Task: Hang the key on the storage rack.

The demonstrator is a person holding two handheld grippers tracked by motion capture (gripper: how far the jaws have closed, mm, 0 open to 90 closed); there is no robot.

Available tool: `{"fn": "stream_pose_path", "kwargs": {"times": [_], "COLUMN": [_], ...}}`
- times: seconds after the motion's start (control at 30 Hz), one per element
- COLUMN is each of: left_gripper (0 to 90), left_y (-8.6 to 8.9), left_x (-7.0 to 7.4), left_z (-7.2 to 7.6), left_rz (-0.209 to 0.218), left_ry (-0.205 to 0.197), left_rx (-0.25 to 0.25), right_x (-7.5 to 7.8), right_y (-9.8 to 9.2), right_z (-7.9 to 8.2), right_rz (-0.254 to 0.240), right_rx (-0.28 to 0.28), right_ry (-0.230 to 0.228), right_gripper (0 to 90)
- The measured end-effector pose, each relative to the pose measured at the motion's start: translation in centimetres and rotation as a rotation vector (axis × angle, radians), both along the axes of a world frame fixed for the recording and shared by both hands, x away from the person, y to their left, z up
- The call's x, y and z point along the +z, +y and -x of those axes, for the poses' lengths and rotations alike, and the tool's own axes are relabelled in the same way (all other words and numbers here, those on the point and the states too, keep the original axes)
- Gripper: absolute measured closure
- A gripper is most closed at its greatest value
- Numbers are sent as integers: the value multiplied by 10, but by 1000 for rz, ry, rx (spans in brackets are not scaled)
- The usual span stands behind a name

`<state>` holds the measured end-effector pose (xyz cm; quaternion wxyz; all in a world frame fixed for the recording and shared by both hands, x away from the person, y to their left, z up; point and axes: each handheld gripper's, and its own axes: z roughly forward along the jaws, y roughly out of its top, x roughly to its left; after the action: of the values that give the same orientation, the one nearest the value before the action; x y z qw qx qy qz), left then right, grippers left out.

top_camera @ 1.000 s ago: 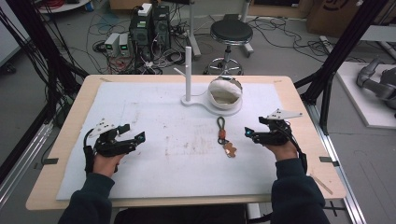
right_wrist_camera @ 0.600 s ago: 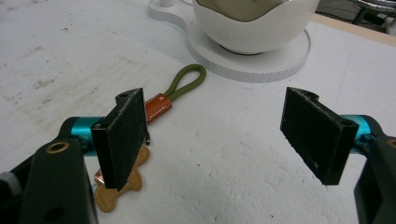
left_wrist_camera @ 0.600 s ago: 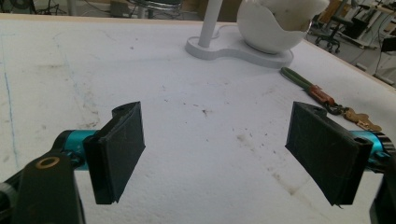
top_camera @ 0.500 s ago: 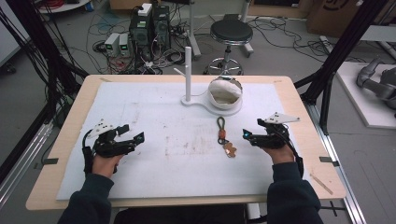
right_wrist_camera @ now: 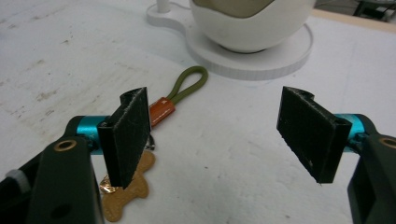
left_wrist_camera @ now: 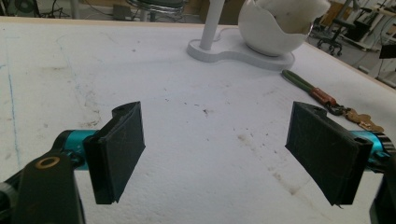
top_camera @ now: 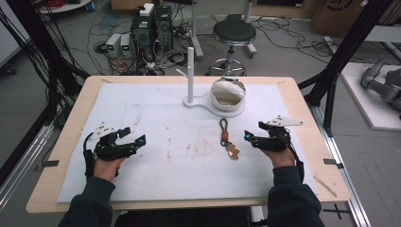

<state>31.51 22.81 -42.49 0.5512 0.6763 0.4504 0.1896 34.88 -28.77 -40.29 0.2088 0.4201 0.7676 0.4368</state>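
Two grippers hovered over the white-covered tabletop [top_camera: 156, 118], fingers spread and holding nothing. Near the right gripper [top_camera: 251, 138] lay the green-looped keychain with a brown bear-shaped tag [top_camera: 228, 141], just before the white egg-shaped bowl on its stand [top_camera: 227, 93]; the left gripper [top_camera: 137, 139] was well apart.

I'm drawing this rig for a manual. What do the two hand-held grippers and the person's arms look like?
Each hand-held gripper, left and right, is black with two flat rectangular black pads on turquoise metal stubs. A grey three-cornered plate sits on top, and a black cable trails back. The person wears dark sleeves.
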Motion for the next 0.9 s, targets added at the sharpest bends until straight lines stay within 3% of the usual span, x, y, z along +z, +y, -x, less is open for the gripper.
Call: {"fn": "stream_pose_path", "kwargs": {"times": [0.1, 0.23, 0.4, 0.47, 0.57, 0.8, 0.9], "left_gripper": [190, 190, 190, 190, 196, 200, 200], "left_y": [0, 3, 1, -2, -6, -7, -5], "left_x": [1, 3, 0, -2, -3, -2, -2], "left_z": [-3, -4, -1, -2, -4, -6, -7], "left_rz": [-28, -30, -34, -46, -58, -62, -59], "left_ry": [-7, -16, -4, -5, -8, -15, -9], "left_rx": [3, 18, 12, 13, 6, 6, 15], "right_x": [-5, -12, -19, -22, -27, -37, -40], "right_y": [9, 20, 27, 27, 33, 61, 72], "right_z": [-1, -4, -7, -10, -16, -34, -41], "right_rz": [9, 14, 41, 37, 12, 19, 48], "right_rx": [17, 34, 22, 22, 20, 13, 10], "right_ry": [16, 57, 85, 93, 138, 171, 180], "right_gripper": [268, 274, 359, 389, 408, 375, 359]}}
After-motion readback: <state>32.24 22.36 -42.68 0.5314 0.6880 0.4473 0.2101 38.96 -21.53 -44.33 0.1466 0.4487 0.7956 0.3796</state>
